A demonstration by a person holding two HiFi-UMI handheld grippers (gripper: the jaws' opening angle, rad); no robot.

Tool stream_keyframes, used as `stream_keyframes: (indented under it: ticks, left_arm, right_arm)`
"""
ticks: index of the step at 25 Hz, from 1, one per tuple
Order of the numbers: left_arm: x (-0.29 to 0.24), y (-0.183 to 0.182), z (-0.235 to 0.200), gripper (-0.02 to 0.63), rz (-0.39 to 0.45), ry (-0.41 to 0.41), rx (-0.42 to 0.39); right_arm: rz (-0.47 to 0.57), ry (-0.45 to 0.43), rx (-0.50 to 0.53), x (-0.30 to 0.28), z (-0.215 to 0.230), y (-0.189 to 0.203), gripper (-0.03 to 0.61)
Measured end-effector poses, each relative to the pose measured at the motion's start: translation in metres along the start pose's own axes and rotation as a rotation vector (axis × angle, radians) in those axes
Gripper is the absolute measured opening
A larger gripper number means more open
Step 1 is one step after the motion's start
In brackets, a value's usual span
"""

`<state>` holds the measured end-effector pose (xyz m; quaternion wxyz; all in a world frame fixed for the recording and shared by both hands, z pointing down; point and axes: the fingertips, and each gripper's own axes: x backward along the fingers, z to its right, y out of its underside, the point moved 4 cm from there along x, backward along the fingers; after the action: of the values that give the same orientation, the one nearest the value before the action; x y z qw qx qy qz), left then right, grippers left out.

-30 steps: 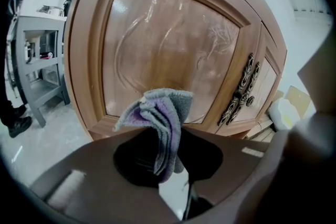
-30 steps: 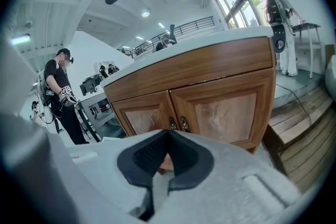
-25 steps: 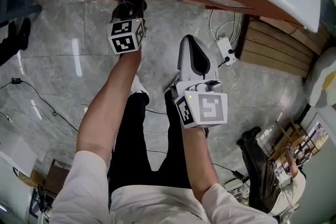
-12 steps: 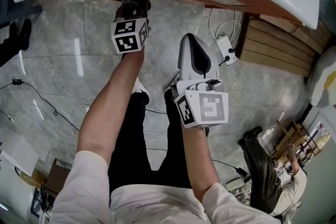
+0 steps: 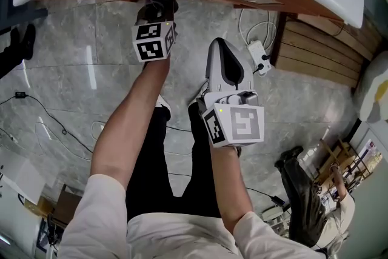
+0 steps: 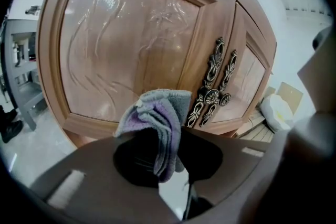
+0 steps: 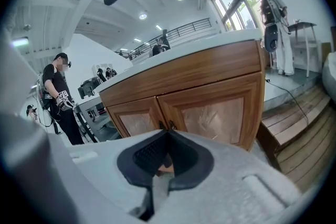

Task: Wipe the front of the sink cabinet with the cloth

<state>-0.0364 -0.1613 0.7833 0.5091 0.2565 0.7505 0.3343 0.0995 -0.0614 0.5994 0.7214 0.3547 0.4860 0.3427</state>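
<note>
Head view: the left arm stretches straight forward, the left gripper (image 5: 159, 3) clenched on a folded grey-and-lilac cloth (image 6: 160, 123). The cloth's long axis follows the jaws, its free end pointing at the brown wooden sink cabinet (image 6: 126, 44) just beside the ornate metal handles (image 6: 215, 86). Nearer the body, the right gripper (image 7: 167, 150) faces the cabinet, jaws pressed together on nothing.

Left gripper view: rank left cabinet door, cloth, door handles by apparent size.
1. left cabinet door, which fills most of the view
2. cloth, which sits close to the camera, so it looks bigger than it is
3. door handles, the smallest
</note>
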Motion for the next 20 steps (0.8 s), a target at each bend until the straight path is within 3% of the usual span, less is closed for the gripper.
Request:
stream_keyframes:
  ticks: [6,20]
  left_arm:
    - [0.001,0.002,0.015,0.074,-0.008,0.032,-0.045]
    - [0.015,0.007,0.028,0.074,-0.03,0.051,0.071]
  right_arm:
    - [0.011,-0.012,0.001,0.004,0.001,-0.006,0.0]
    - [0.035,-0.007,0.018,0.021,0.002,-0.018,0.0]
